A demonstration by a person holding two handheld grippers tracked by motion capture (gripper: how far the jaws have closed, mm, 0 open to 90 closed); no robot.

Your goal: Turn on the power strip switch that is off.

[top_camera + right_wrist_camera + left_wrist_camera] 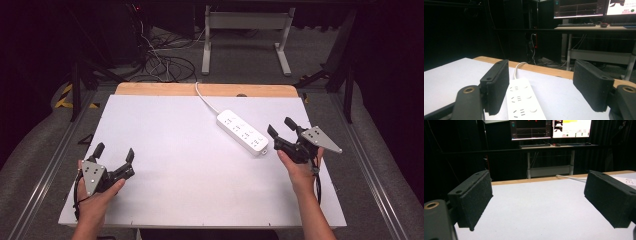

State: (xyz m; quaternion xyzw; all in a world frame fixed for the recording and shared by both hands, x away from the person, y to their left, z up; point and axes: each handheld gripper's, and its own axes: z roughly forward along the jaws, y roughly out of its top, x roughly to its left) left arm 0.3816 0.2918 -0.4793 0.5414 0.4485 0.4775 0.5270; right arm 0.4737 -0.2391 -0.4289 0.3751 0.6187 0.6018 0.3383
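White power strip [242, 132] lies flat, diagonal, right of table centre.

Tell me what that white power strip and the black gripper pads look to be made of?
Power strip: likely hard plastic, smooth white with a slight sheen and moulded sockets. Pads on the right gripper: probably foam or rubber, matte black with a grainy, rough surface.

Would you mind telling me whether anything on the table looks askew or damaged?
Nothing stands out. The white power strip lies flat, diagonal on the white table, its cord running off the far edge. No damage or spill shows.
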